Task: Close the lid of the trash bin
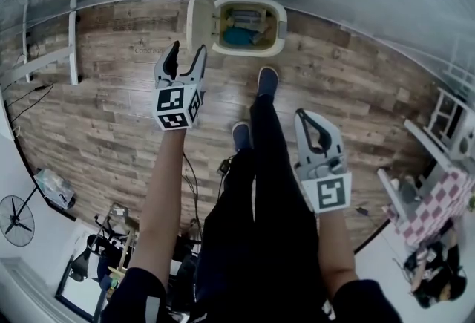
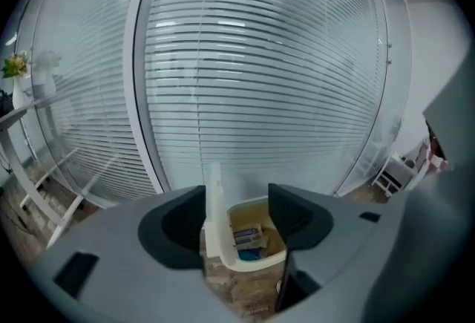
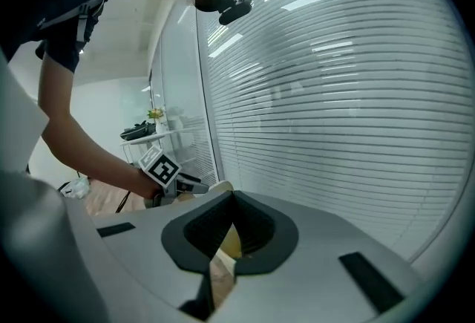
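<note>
The left gripper [image 1: 188,54] hangs with jaws apart and empty, just short of the trash bin [image 1: 280,32]. The bin's lid [image 1: 194,23] stands upright on the side nearest that gripper. The right gripper [image 1: 305,118], pinched together on nothing, is farther from the bin. Closing has not begun; the lid is untouched.

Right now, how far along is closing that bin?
Nothing is done yet: the lid of the trash bin stands upright. The left gripper, jaws apart, is lined up on the lid; the right gripper hangs back, shut. Swinging the lid down remains.
</note>
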The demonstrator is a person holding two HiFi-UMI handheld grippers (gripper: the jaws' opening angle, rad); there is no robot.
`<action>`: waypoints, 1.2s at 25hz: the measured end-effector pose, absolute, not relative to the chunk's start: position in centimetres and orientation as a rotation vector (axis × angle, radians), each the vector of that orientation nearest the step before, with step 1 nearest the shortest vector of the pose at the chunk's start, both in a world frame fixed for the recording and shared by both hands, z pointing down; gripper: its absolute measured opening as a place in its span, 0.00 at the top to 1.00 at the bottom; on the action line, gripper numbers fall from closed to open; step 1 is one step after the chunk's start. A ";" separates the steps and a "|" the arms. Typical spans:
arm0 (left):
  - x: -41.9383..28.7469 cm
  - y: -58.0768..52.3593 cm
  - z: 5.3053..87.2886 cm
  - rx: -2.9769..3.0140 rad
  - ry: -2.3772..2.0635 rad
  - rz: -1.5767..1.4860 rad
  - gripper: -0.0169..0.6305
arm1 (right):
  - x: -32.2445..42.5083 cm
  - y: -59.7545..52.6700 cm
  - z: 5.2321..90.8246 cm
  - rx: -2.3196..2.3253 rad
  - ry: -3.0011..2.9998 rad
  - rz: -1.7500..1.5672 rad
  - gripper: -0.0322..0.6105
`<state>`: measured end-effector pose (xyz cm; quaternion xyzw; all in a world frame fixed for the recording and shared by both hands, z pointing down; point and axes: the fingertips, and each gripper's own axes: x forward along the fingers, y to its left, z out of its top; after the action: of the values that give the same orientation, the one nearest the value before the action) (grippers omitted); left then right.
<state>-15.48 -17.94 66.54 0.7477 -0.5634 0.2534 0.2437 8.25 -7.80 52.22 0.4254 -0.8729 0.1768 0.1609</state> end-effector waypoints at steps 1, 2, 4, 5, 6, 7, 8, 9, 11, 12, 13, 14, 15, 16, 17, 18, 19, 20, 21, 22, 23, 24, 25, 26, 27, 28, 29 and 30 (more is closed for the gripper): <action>-15.6 -18.1 67.2 2.034 -1.534 0.696 0.59 | 8.2 -7.8 52.6 1.204 -2.493 0.505 0.95; -15.7 -18.2 67.7 2.033 -1.525 0.702 0.59 | 8.0 -7.8 52.9 1.192 -2.494 0.502 0.95; -15.8 -18.7 68.7 2.039 -1.509 0.717 0.59 | 7.8 -8.0 53.6 1.181 -2.496 0.503 0.95; -15.9 -18.9 69.2 2.036 -1.504 0.716 0.59 | 7.8 -8.1 53.9 1.183 -2.495 0.511 0.95; -16.0 -19.0 69.6 2.029 -1.502 0.713 0.59 | 7.9 -8.1 54.2 1.187 -2.492 0.523 0.95; -16.0 -19.0 70.0 2.024 -1.500 0.711 0.59 | 8.0 -8.0 54.5 1.186 -2.487 0.538 0.95; -16.1 -19.1 70.3 2.023 -1.497 0.710 0.59 | 8.0 -7.9 54.9 1.184 -2.482 0.554 0.95; -16.1 -19.1 70.5 2.025 -1.496 0.708 0.59 | 8.0 -7.8 55.3 1.183 -2.480 0.569 0.95; -16.1 -19.2 70.6 2.026 -1.503 0.701 0.59 | 8.0 -7.6 55.9 1.181 -2.477 0.591 0.95; -16.2 -19.2 70.7 2.025 -1.507 0.700 0.59 | 8.1 -7.4 56.1 1.178 -2.476 0.600 0.95; -16.2 -19.2 70.8 2.024 -1.510 0.702 0.59 | 8.1 -7.3 56.4 1.172 -2.475 0.610 0.95; -16.2 -19.2 70.8 2.024 -1.514 0.706 0.60 | 8.2 -7.2 56.6 1.166 -2.474 0.621 0.95; -16.3 -19.4 70.9 2.023 -1.524 0.711 0.63 | 8.2 -7.1 56.8 1.161 -2.472 0.632 0.95; -16.5 -19.5 71.0 2.019 -1.540 0.718 0.71 | 8.3 -7.1 57.1 1.158 -2.470 0.643 0.95; -16.7 -19.6 71.0 2.011 -1.560 0.724 0.76 | 8.4 -7.0 57.3 1.156 -2.468 0.651 0.95; -16.9 -19.5 71.1 2.002 -1.578 0.727 0.82 | 8.4 -6.9 57.5 1.155 -2.467 0.657 0.95; -17.1 -19.4 71.1 1.995 -1.589 0.726 0.84 | 8.5 -6.7 57.7 1.154 -2.467 0.662 0.95; -17.3 -19.3 71.0 1.992 -1.593 0.722 0.84 | 8.4 -6.6 57.8 1.153 -2.467 0.667 0.95; -17.3 -19.3 71.0 1.993 -1.593 0.720 0.84 | 8.3 -6.5 57.9 1.153 -2.468 0.668 0.95; -17.4 -19.3 70.9 1.997 -1.591 0.721 0.84 | 8.3 -6.5 57.9 1.154 -2.469 0.669 0.95; -17.4 -19.4 70.8 2.003 -1.590 0.725 0.84 | 8.3 -6.6 57.9 1.155 -2.468 0.669 0.95; -17.3 -19.5 70.8 2.008 -1.587 0.728 0.84 | 8.4 -6.6 58.0 1.155 -2.466 0.671 0.95; -17.1 -19.5 70.7 2.014 -1.584 0.729 0.84 | 8.5 -6.5 58.0 1.155 -2.464 0.673 0.95; -16.8 -19.4 70.7 2.019 -1.579 0.725 0.84 | 8.6 -6.5 58.1 1.154 -2.463 0.672 0.95; -16.5 -19.4 70.7 2.025 -1.573 0.718 0.84 | 8.7 -6.4 58.2 1.154 -2.461 0.670 0.95; -16.2 -19.4 70.6 2.031 -1.566 0.709 0.84 | 8.8 -6.4 58.3 1.154 -2.458 0.670 0.95; -15.8 -19.4 70.6 2.041 -1.558 0.705 0.84 | 8.9 -6.4 58.5 1.156 -2.453 0.674 0.95; -15.3 -19.4 70.6 2.055 -1.549 0.707 0.84 | 9.1 -6.4 58.7 1.160 -2.448 0.679 0.95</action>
<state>-15.31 -19.39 70.59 0.7485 -0.5643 0.2576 0.2343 9.06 -6.38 58.71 0.4092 -0.8632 0.2396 0.1735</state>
